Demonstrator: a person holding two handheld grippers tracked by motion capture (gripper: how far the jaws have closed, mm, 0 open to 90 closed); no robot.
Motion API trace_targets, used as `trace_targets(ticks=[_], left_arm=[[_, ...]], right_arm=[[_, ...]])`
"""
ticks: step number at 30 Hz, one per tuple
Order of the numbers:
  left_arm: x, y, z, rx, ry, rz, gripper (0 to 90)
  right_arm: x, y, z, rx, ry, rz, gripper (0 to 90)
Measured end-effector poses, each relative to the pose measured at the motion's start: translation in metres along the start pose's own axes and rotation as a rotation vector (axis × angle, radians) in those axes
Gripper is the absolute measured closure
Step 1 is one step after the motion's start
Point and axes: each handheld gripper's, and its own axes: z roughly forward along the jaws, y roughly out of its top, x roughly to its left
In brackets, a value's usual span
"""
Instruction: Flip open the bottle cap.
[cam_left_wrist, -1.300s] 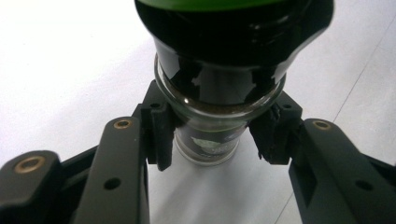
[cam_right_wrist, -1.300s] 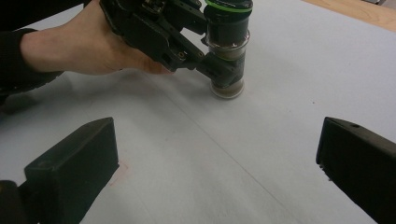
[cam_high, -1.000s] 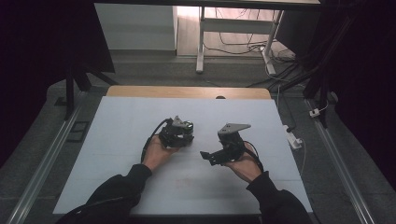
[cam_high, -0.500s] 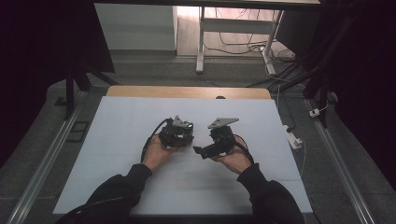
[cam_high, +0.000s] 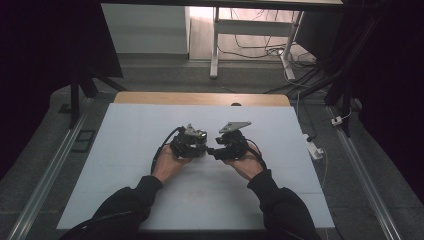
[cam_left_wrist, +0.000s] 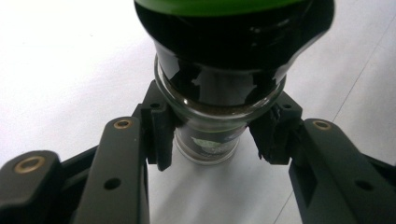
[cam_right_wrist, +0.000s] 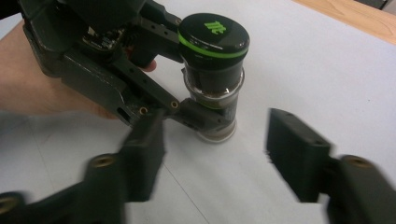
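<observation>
White table (cam_high: 125, 165), half-full spice jar (cam_right_wrist: 212, 88)

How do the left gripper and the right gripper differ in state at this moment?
The left gripper is shut on the glass jar, pads pressing its body below the black, green-ringed cap; the right gripper stands open, its jaws just closing partway, nothing pressed between them. The left gripper looks sharp in the right gripper view, while the right gripper's own jaws are blurred. Both are black, two-jawed and hand-held above the white table.

Clear glass jar (cam_right_wrist: 215, 105) under glossy black plastic cap (cam_right_wrist: 213, 35); matt white table (cam_right_wrist: 303, 70), bare wood edge (cam_right_wrist: 355, 16).
</observation>
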Motion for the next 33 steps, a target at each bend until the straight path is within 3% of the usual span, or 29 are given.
trace_targets(ticks=[2,4,6,9,12,24,33], left_arm=[[0.0,0.0,0.0,0.0,0.0,0.0,53.4],[0.0,0.0,0.0,0.0,0.0,0.0,53.5],[0.0,0.0,0.0,0.001,0.0,0.001,53.5],[0.0,0.0,0.0,0.001,0.001,0.001,53.4],[0.0,0.0,0.0,0.001,0.0,0.001,53.4],[0.0,0.0,0.0,0.006,0.004,0.002,53.5],[0.0,0.0,0.0,0.003,0.003,-0.001,53.5]], right_arm=[[-0.002,0.002,0.001,0.0,0.019,0.001,56.9],[-0.002,0.003,0.001,0.002,0.029,0.006,61.5],[-0.004,0.005,0.003,0.008,0.048,0.002,75.6],[-0.004,0.007,0.006,0.008,0.062,-0.006,85.9],[-0.002,0.008,0.01,0.014,0.065,-0.019,89.6],[0.002,0.011,0.027,0.051,0.087,-0.008,89.8],[0.004,0.014,0.026,0.039,0.087,-0.011,89.9]])
